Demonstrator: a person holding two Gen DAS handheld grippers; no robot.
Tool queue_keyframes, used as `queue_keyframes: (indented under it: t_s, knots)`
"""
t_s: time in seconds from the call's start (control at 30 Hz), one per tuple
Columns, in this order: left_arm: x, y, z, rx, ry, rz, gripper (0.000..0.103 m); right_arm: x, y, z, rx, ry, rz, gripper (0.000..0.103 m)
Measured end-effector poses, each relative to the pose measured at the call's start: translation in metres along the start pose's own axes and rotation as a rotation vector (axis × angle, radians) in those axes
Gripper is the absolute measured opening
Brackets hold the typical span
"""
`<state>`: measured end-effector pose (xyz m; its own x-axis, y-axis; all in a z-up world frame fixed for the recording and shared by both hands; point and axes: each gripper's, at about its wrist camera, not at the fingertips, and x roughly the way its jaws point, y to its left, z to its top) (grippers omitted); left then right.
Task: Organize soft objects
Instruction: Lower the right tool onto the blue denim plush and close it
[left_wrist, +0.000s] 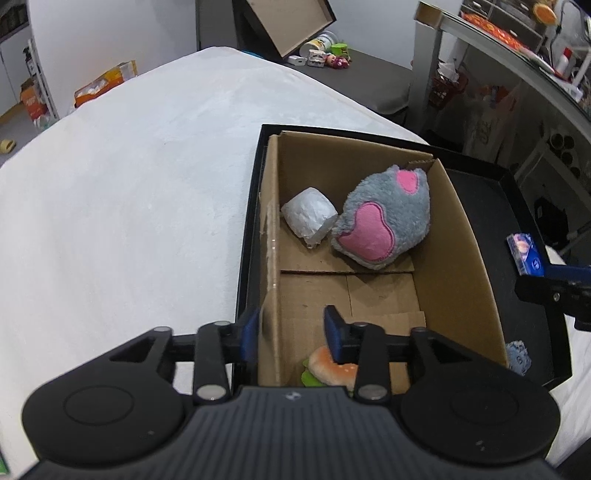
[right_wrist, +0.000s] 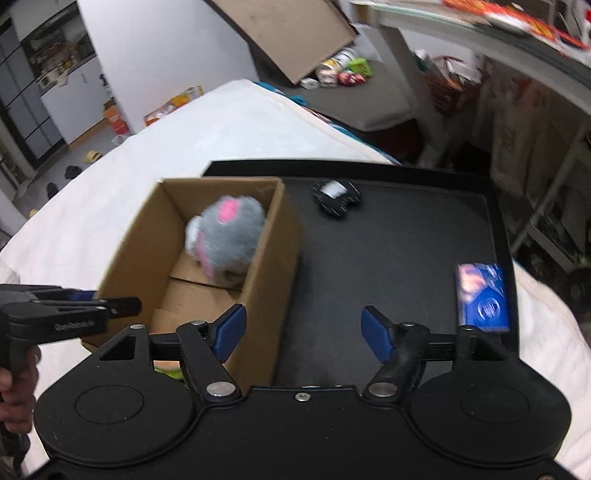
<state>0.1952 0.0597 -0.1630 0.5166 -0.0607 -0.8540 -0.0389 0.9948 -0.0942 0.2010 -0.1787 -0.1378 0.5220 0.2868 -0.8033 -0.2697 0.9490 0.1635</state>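
Note:
A cardboard box (left_wrist: 458, 236) stands on a black tray (left_wrist: 491, 206) on a white bed. In the box lie a grey and pink plush paw (left_wrist: 384, 218), a white paper roll (left_wrist: 310, 216) and a plush burger (left_wrist: 328, 367) at the near end. My left gripper (left_wrist: 291, 334) is open and empty, its fingers astride the box's near left wall. My right gripper (right_wrist: 301, 330) is open and empty above the tray (right_wrist: 391, 251), just right of the box (right_wrist: 273, 251). A blue packet (right_wrist: 482, 297) and a black and white soft item (right_wrist: 336, 197) lie on the tray.
The white bed (left_wrist: 129, 206) spreads to the left. A light blue fuzzy item (left_wrist: 517, 356) lies by the box's near right corner. A grey bench with toys and a tilted carton (left_wrist: 291, 22) stands beyond. Shelves (left_wrist: 517, 48) stand at right.

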Motion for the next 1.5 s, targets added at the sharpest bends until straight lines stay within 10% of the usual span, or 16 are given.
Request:
queue_keyframes:
  t_s: [0.77,1.03,1.5]
  knots:
    - [0.015,-0.031,0.002,0.105,0.037,0.074,0.066,0.047,-0.051,-0.067,0.103,0.190,-0.090,0.086]
    - [0.017,-0.033,0.003,0.113,0.045,0.088,0.066,0.048,-0.057,-0.069,0.097,0.232,-0.081,0.031]
    - [0.012,-0.029,0.002,0.105,0.031,0.078,0.066,0.023,-0.052,-0.036,0.100,0.143,-0.052,0.026]
